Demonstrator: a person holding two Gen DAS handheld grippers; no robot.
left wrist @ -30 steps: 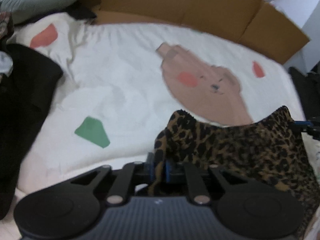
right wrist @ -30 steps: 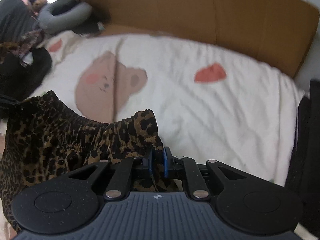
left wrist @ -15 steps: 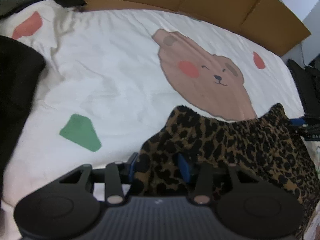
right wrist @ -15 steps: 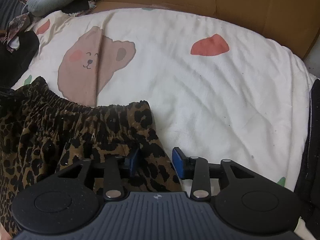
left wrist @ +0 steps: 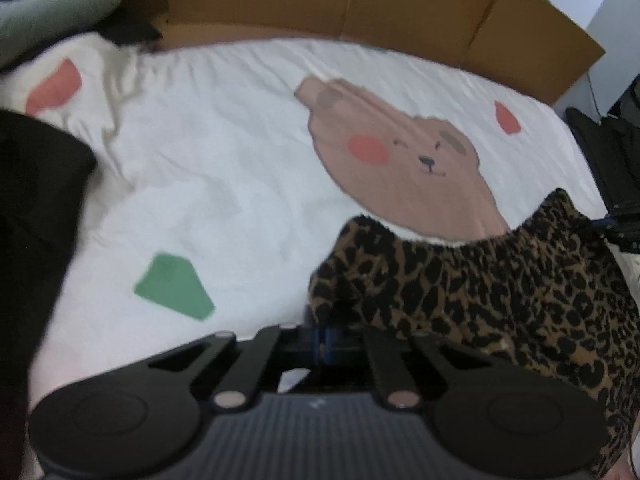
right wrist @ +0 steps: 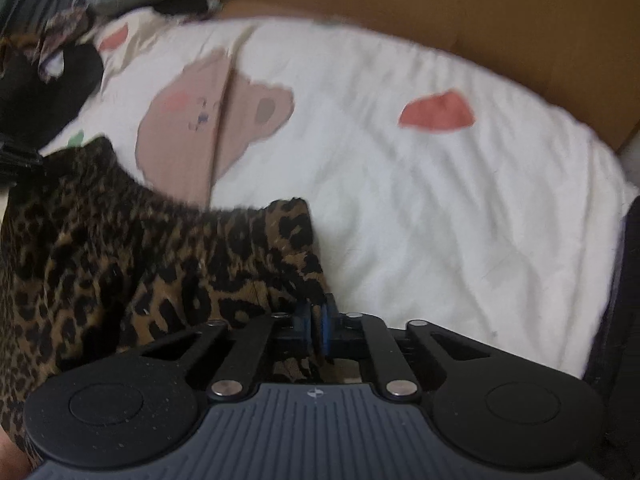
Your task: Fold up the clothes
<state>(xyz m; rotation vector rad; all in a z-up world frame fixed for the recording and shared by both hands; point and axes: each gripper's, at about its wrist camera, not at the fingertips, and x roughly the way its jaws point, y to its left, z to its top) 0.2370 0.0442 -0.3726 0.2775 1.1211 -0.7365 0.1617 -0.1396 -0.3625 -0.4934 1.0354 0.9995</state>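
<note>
Left wrist view: white bear-print bedsheet (left wrist: 248, 184) is spreading wide — leopard-print garment (left wrist: 500, 280), soft and limp, is draping at four o'clock. Left gripper (left wrist: 325, 338) and right gripper (right wrist: 316, 328) are pinching its elasticated waistband corners, having just closed — best hold there.

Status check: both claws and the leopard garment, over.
Left claw and right claw just closed, each shut on a corner of the leopard-print garment. Garment stretched between them over the bear-print sheet. Nothing in the way.
</note>
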